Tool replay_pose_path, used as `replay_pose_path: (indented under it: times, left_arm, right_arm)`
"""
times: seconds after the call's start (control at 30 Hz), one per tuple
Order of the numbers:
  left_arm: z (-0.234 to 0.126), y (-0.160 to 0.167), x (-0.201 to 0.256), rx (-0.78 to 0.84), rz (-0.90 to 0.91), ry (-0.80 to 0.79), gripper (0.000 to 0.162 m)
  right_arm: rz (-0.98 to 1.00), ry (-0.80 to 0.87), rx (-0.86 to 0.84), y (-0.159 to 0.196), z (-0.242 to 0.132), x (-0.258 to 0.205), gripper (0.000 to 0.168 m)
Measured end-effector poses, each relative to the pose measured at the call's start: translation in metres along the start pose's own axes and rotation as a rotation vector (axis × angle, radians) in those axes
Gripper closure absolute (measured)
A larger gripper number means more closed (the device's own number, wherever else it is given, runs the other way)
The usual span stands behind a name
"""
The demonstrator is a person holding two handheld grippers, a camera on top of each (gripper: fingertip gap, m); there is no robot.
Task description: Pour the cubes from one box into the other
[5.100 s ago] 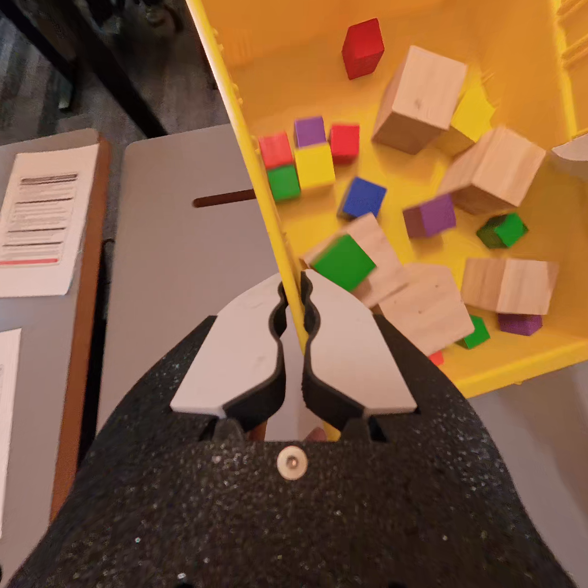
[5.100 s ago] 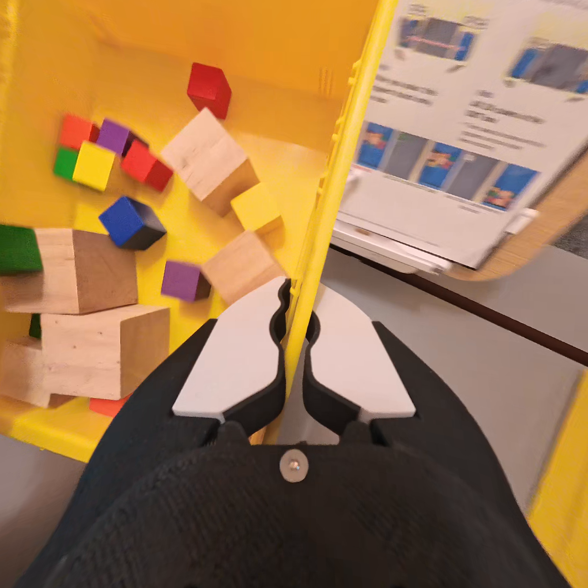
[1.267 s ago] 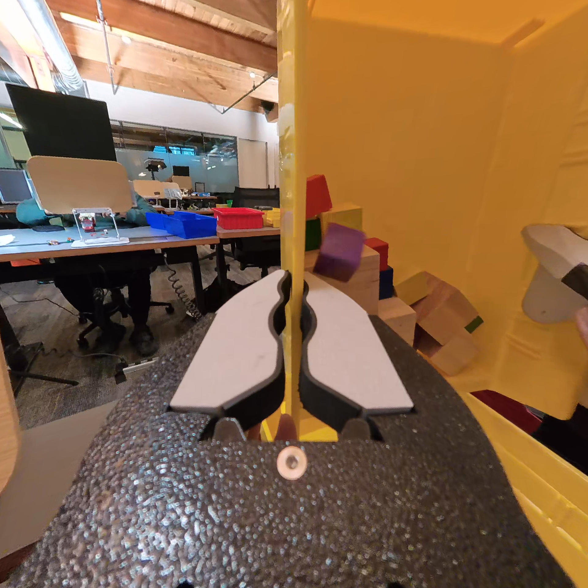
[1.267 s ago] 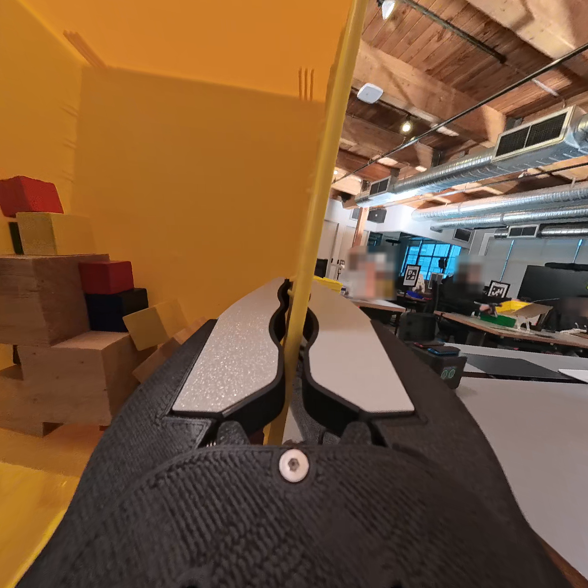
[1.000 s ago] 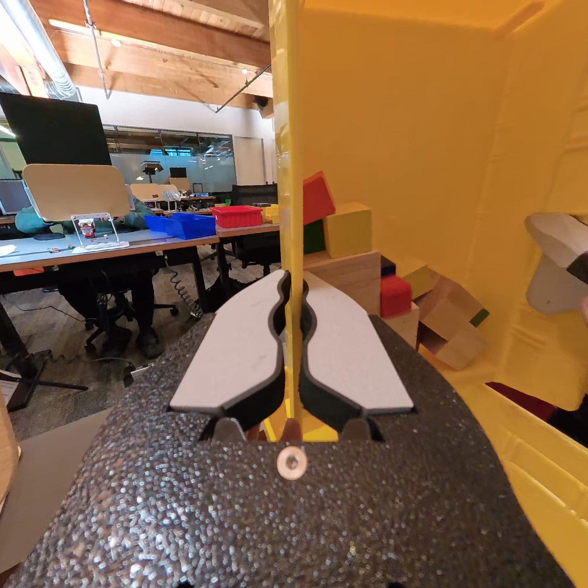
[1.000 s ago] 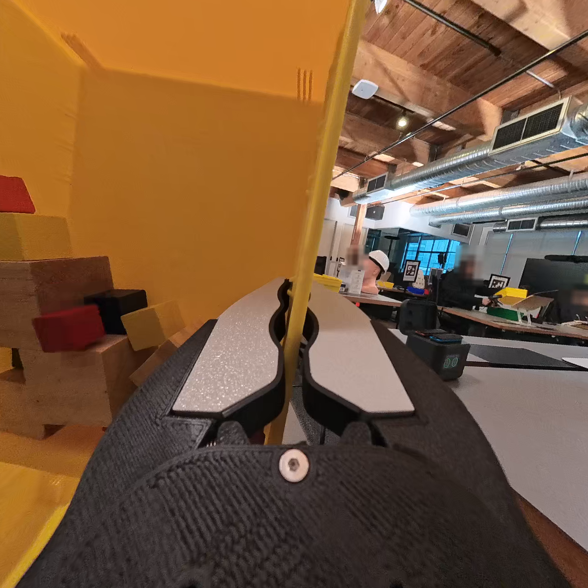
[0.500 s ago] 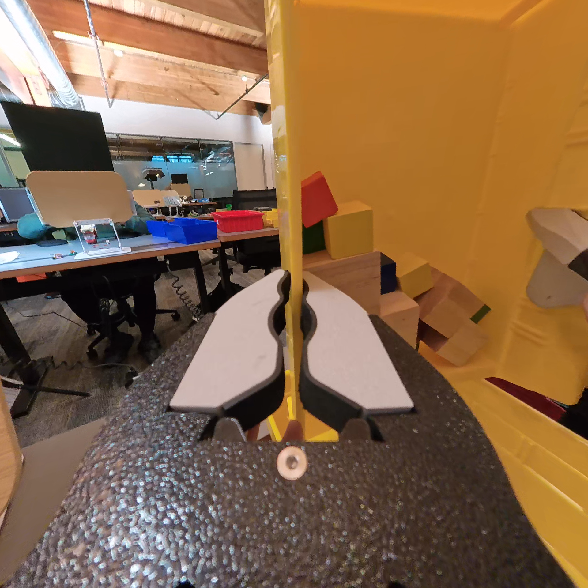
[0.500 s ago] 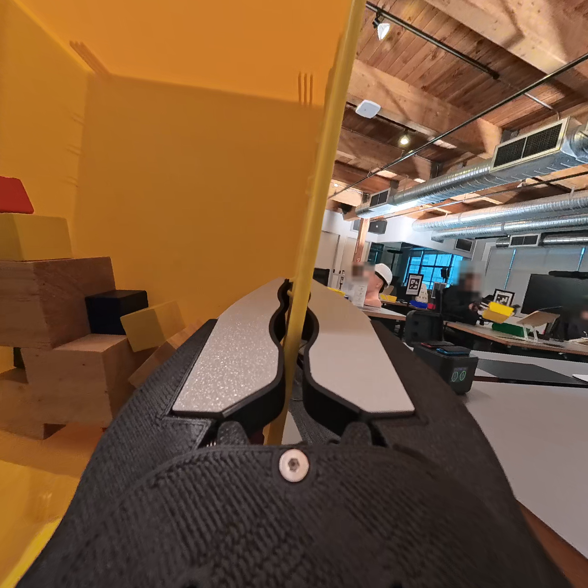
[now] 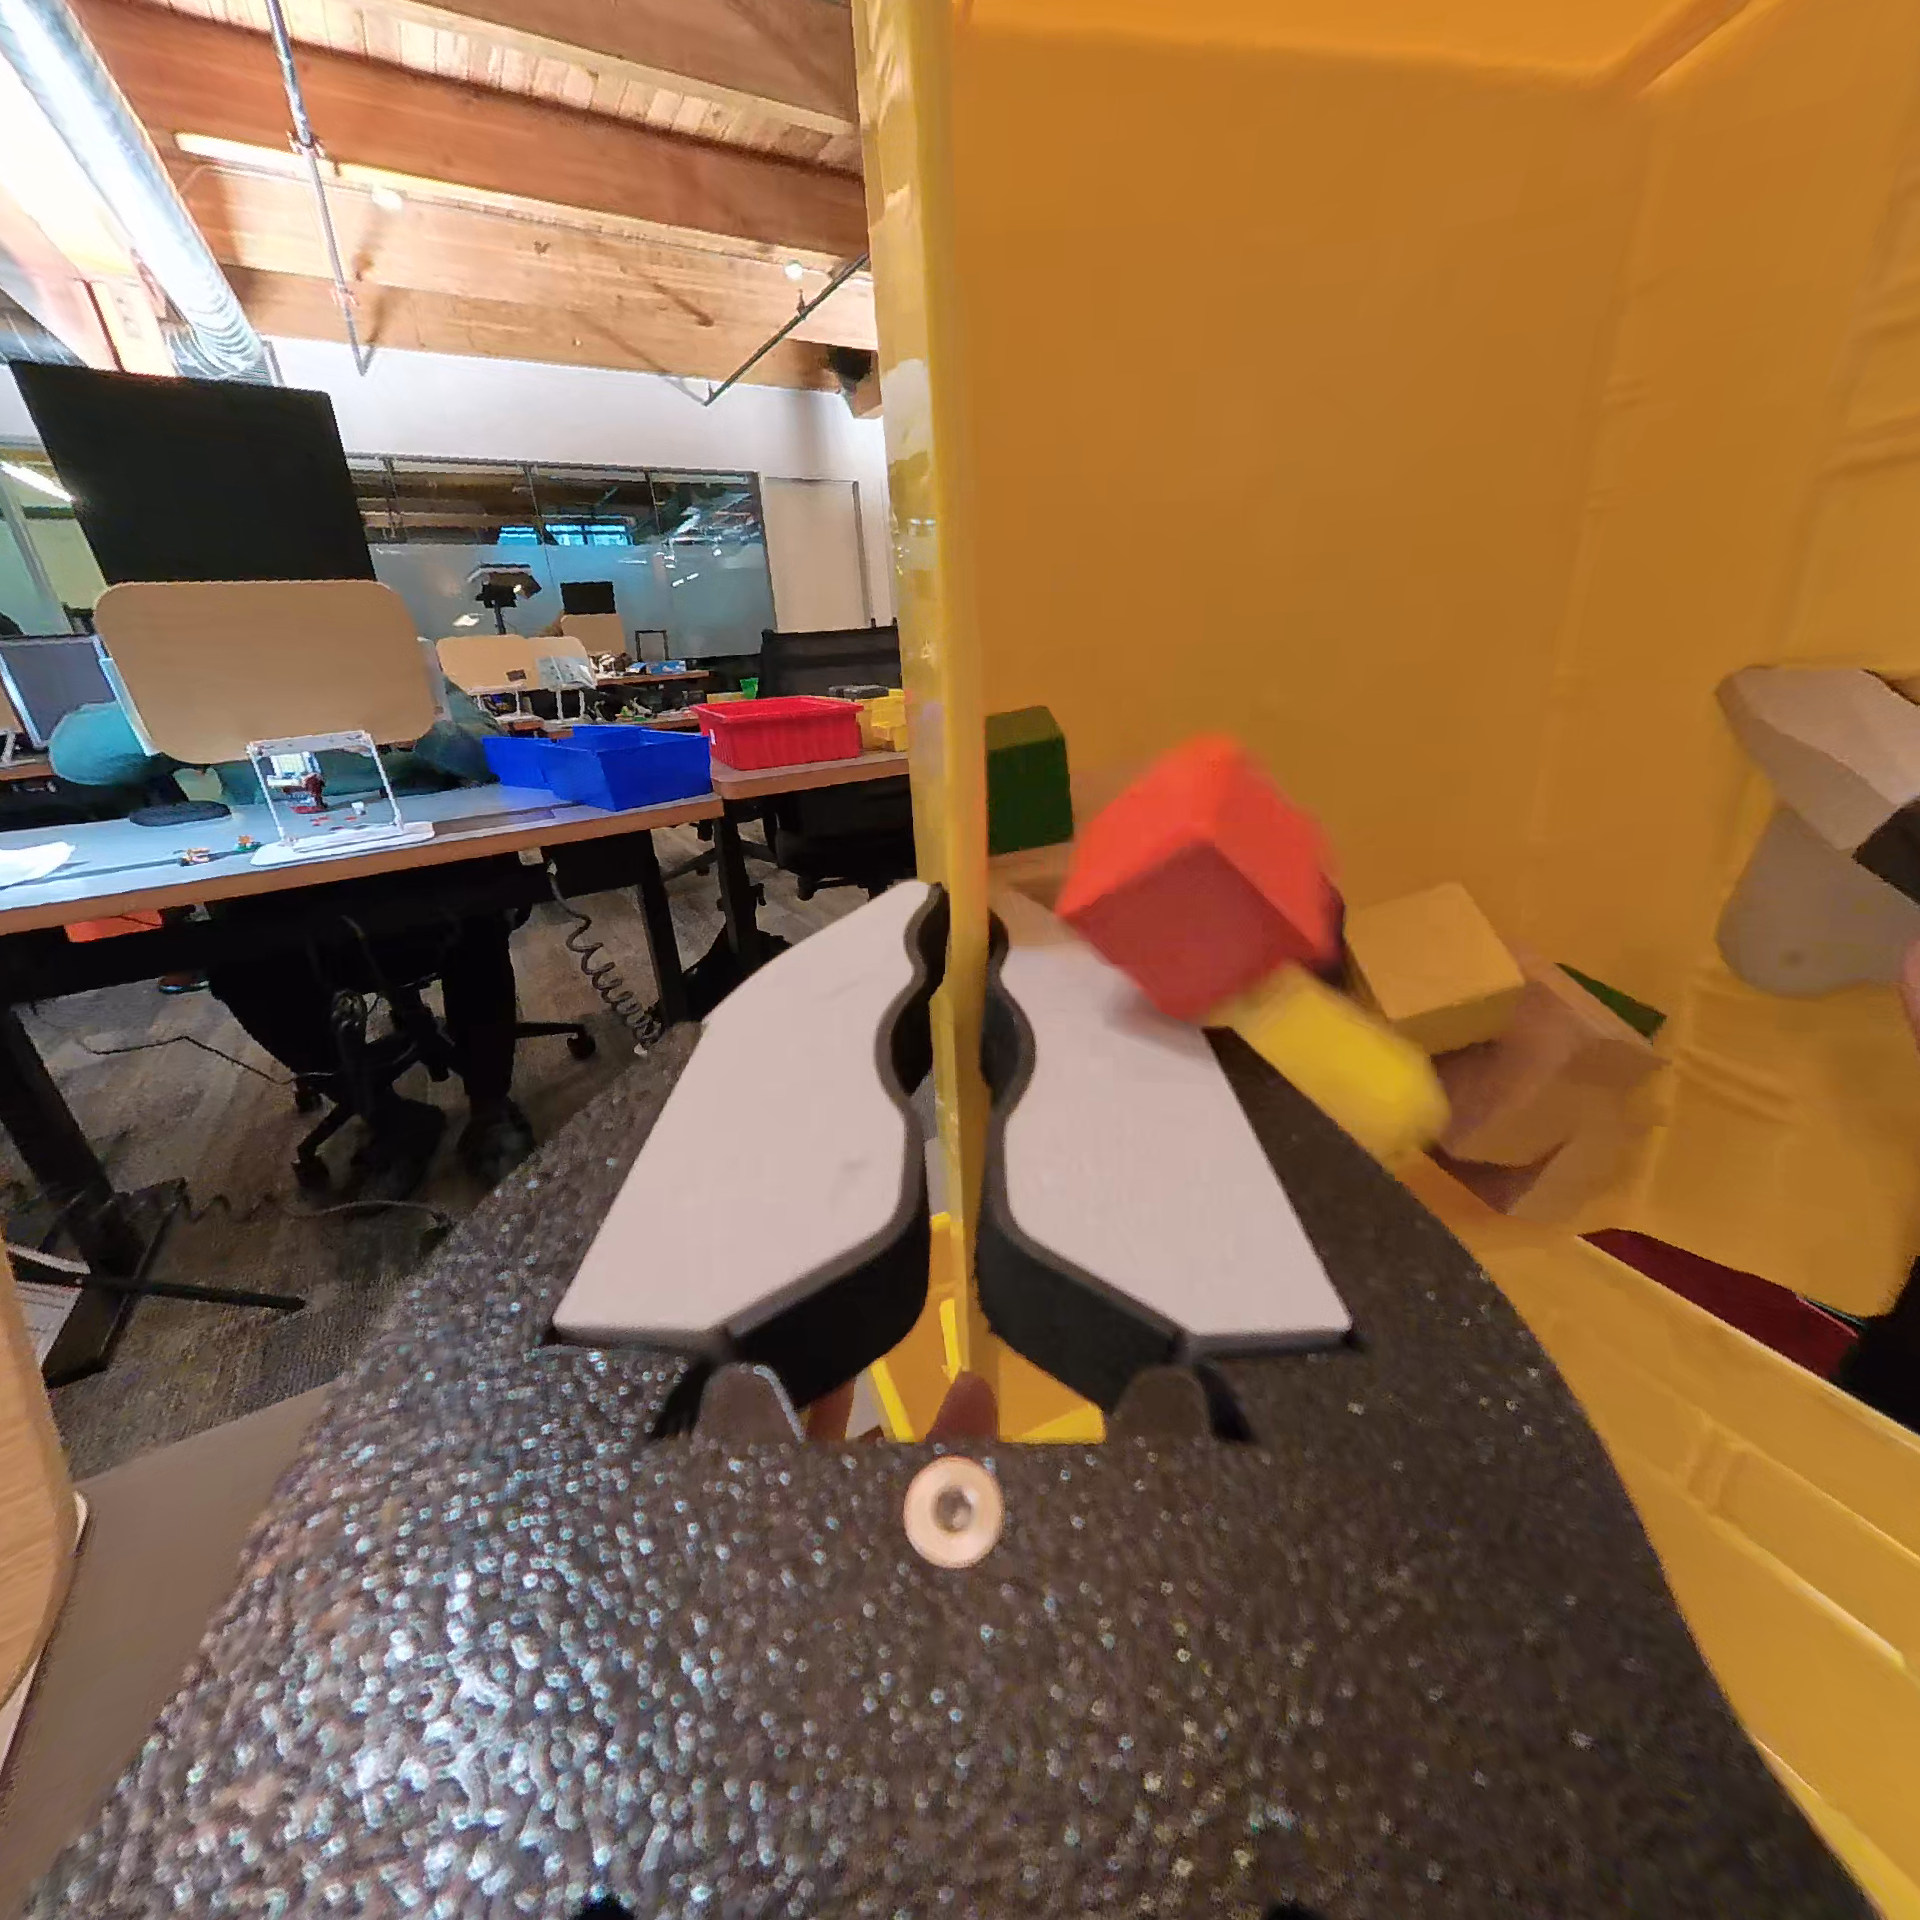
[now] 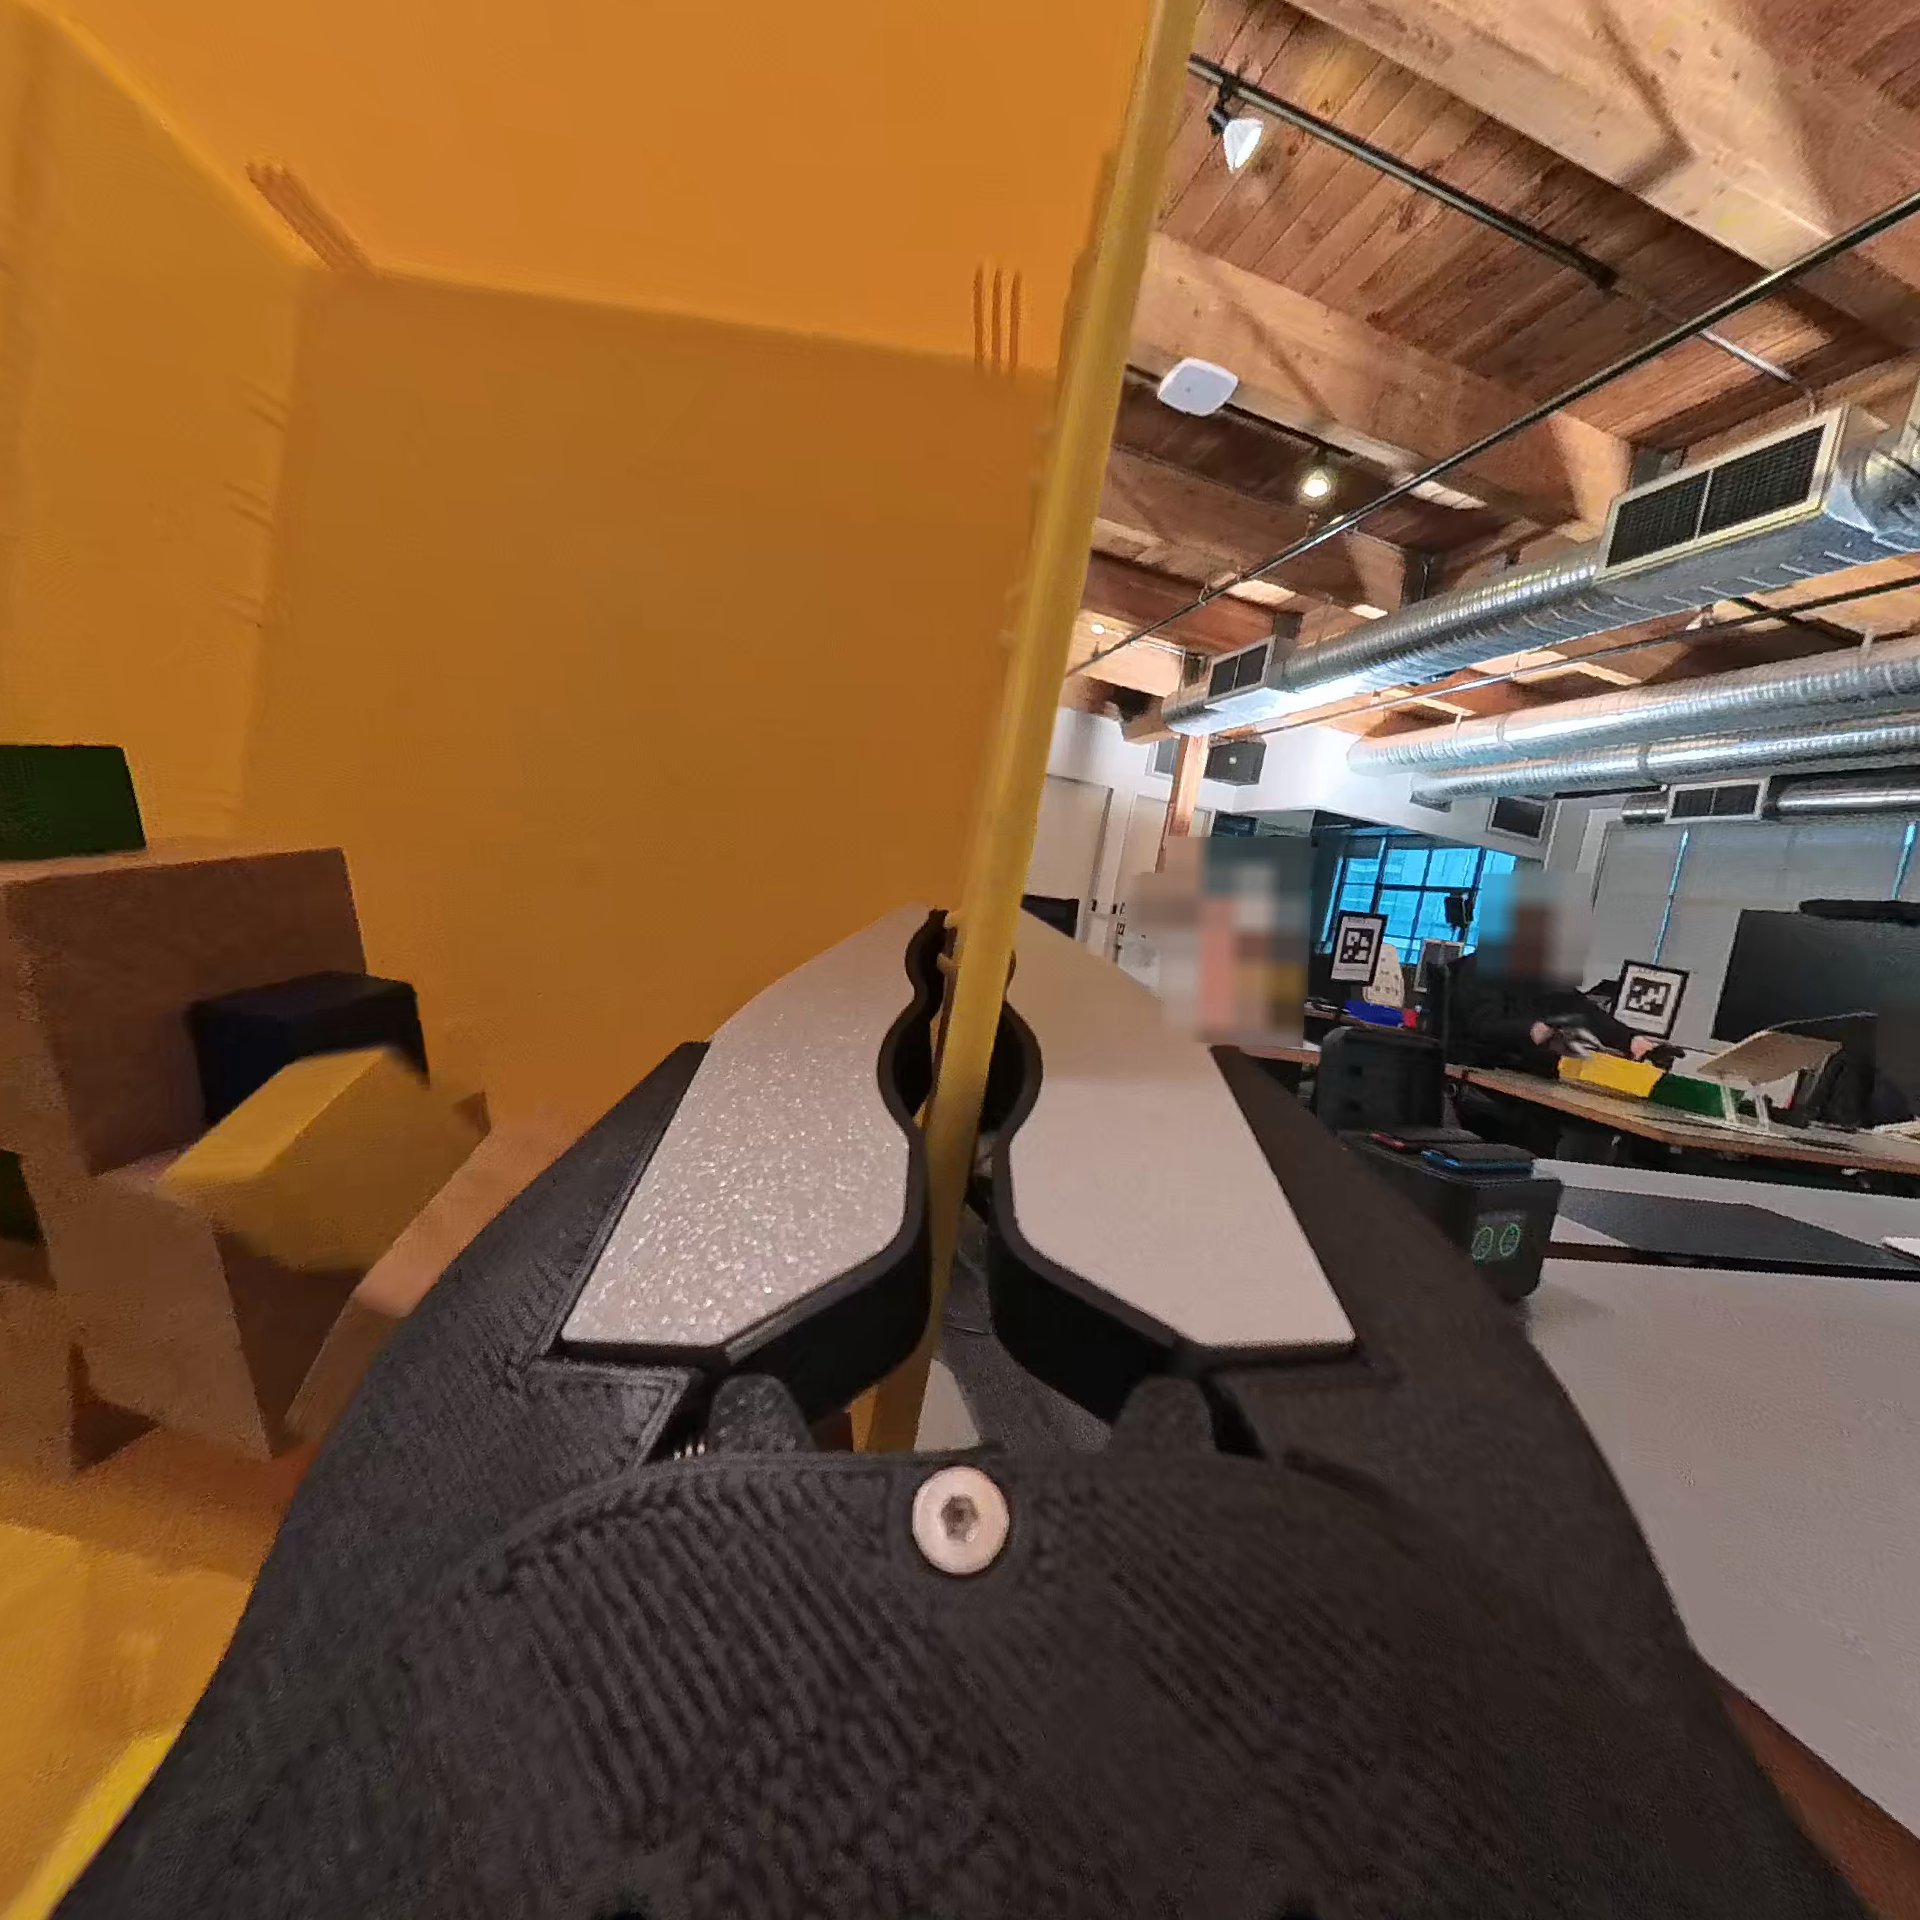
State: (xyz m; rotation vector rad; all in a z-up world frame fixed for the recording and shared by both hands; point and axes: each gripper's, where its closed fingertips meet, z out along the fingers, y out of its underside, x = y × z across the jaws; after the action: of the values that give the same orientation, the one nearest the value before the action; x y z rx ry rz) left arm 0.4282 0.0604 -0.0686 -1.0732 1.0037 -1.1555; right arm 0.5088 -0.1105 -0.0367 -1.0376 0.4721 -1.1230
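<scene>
In the left wrist view we see the left gripper [image 9: 954, 1023] with its jaws clenched on one wall of the yellow box [image 9: 1299, 468]. Inside the box, from left to right, lie a green cube [image 9: 1027, 764], a blurred red cube [image 9: 1195, 904] with a blurred yellow cube [image 9: 1335, 1049] just below it, another yellow cube [image 9: 1439, 966] and plain wooden blocks [image 9: 1548, 1081]. In the right wrist view we see wooden blocks [image 10: 156, 987], a dark cube [image 10: 301, 1029] and a blurred yellow cube [image 10: 301, 1164] inside, then the right gripper [image 10: 961, 1039], its jaws clenched on the opposite wall.
</scene>
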Motion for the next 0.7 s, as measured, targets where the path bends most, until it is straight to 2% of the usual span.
replay_pose_path:
  times: [0.47,0.7]
  left_arm:
    - [0.008,0.01,0.004,-0.036,0.08,0.028,0.158]
    - [0.004,-0.014,0.006,0.039,0.109,0.039,0.157]
  right_arm:
    - [0.027,-0.001,-0.025,0.011,0.001,0.004,0.163]
    - [0.037,0.016,0.037,-0.006,0.004,0.008,0.163]
